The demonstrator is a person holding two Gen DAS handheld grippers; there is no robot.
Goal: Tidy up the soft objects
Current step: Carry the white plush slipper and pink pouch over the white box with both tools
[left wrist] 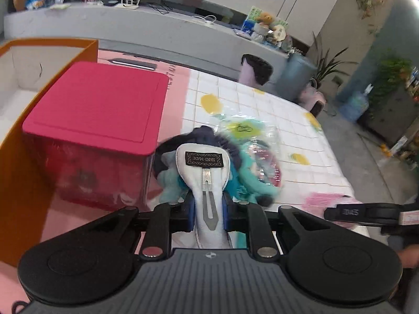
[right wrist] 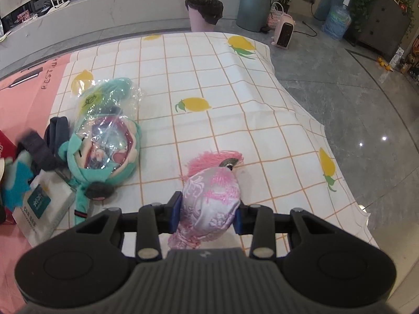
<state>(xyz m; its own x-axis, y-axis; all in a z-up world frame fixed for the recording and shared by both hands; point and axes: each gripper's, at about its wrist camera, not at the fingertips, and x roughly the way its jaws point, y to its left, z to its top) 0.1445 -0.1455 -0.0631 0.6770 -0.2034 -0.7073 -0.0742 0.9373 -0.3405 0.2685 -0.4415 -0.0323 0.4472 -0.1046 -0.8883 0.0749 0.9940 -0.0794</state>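
Observation:
My left gripper (left wrist: 208,216) is shut on a plush hair clip (left wrist: 203,172) with a white felt back, a "HAND MADE" label and a metal clip, teal and navy fluff behind it. It is held above the table beside a red box (left wrist: 97,120). My right gripper (right wrist: 208,216) is shut on a pink satin pouch (right wrist: 210,204) with a pink tassel (right wrist: 209,158), just above the lemon-print cloth (right wrist: 209,78). A teal plush doll in clear plastic wrap (right wrist: 104,141) lies on the cloth to the left; it also shows blurred in the left wrist view (left wrist: 262,162).
An orange open box (left wrist: 31,78) stands behind the red box on a pink mat (left wrist: 172,83). A white tissue pack (right wrist: 44,209) and dark fabric (right wrist: 49,141) lie left of the doll. The right gripper's arm (left wrist: 366,213) shows at the left view's right edge. Bins (right wrist: 204,13) stand on the floor beyond.

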